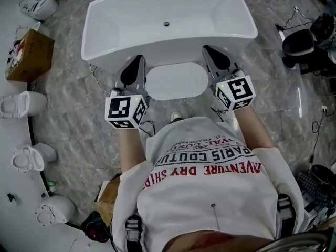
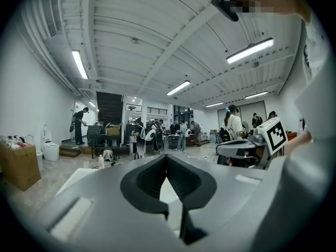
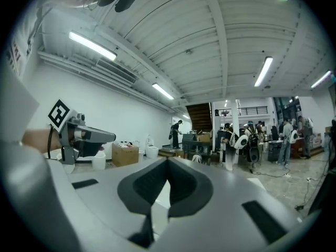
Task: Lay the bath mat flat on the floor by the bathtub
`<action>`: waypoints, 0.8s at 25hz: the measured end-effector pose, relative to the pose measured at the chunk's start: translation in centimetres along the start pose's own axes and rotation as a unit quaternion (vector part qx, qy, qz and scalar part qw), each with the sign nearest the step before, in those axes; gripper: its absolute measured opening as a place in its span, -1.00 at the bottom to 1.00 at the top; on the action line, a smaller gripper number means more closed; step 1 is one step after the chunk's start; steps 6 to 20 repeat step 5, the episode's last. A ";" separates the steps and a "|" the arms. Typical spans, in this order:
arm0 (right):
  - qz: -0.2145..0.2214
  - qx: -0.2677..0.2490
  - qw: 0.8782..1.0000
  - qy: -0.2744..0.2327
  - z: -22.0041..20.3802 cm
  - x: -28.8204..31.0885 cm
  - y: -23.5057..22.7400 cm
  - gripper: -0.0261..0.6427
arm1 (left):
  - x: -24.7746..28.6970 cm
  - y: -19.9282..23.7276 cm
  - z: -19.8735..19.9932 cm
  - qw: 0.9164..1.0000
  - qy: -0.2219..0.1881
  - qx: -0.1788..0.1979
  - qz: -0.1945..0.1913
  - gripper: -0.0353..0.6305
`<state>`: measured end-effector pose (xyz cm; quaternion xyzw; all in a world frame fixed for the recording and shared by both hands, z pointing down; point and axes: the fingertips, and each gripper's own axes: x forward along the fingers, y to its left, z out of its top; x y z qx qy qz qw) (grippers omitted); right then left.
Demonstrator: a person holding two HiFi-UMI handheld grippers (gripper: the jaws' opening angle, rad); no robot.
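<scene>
The bath mat (image 1: 177,81) already lies flat on the floor (image 1: 73,119) just beside the bathtub (image 1: 168,22); left hand-held gripper (image 1: 140,59) and right hand-held gripper (image 1: 207,49) flank it, jaws closed, empty; task looks essentially done

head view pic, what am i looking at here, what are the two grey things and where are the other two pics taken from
There is no robot here. A person wears a camera on the head that looks steeply down, and that gives the head view. Each hand holds a hand-held claw: the left claw and the right claw, both held out toward a white bathtub. The other two pictures come from a camera riding on each claw, looking along its own jaws. On the grey stone-look floor, a white oval bath mat lies flat beside the tub, seen between the two claws. Both claws are shut and hold nothing.
</scene>
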<state>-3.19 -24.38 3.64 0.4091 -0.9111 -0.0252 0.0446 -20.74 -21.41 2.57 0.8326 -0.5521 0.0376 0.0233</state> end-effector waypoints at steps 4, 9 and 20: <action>0.006 0.000 1.000 0.004 -0.6 -0.1 0.3 -0.90 | 0.3 -0.5 -0.7 1.000 0.008 -0.002 -0.003 -0.86; 0.008 0.001 1.000 0.005 -0.8 -0.2 0.3 -0.90 | 0.3 -0.7 -0.9 1.000 0.010 -0.001 -0.004 -0.86; 0.008 0.001 1.000 0.005 -0.8 -0.2 0.3 -0.90 | 0.3 -0.7 -0.9 1.000 0.010 -0.001 -0.004 -0.86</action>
